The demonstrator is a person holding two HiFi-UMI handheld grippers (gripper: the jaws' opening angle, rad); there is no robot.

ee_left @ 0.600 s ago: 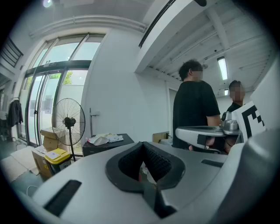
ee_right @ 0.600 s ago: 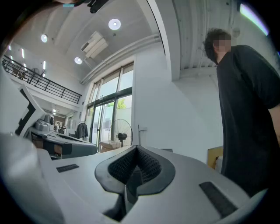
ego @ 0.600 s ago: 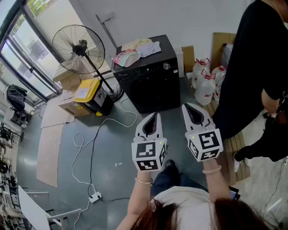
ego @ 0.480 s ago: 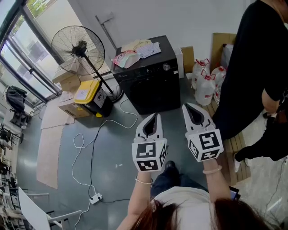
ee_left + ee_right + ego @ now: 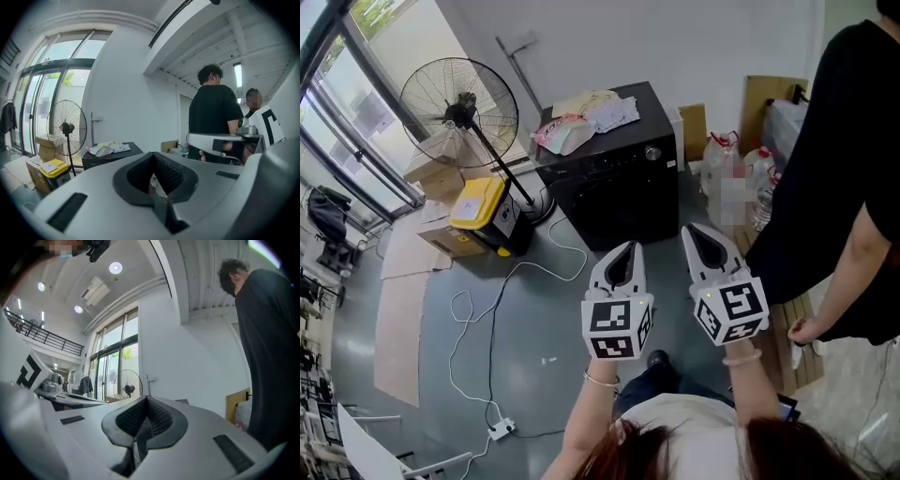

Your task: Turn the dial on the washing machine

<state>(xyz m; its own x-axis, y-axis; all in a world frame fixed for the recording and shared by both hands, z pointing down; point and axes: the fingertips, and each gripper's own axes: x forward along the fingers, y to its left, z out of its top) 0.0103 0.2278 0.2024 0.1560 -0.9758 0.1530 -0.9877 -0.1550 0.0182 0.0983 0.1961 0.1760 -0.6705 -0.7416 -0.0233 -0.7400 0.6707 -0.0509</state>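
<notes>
A black washing machine (image 5: 614, 183) stands against the far wall, with a silver dial (image 5: 653, 153) at the right end of its front panel. Clothes and a bag (image 5: 581, 117) lie on its lid. My left gripper (image 5: 627, 246) and right gripper (image 5: 692, 229) are held side by side above the floor, well short of the machine and pointing toward it. Both are shut with nothing between their fingers. In the left gripper view, the machine (image 5: 110, 158) shows beyond the closed left gripper (image 5: 152, 153). The right gripper (image 5: 146, 398) faces the white wall.
A pedestal fan (image 5: 459, 108) and a yellow-lidded bin (image 5: 483, 208) stand left of the machine. A white cable (image 5: 502, 295) runs over the floor to a power strip (image 5: 500, 429). A person in black (image 5: 844, 187) stands at the right, beside bags (image 5: 727, 169).
The head view has shifted a little, so the machine and both grippers sit slightly lower in the picture. The person in black has moved toward the right edge. Both grippers stay shut.
</notes>
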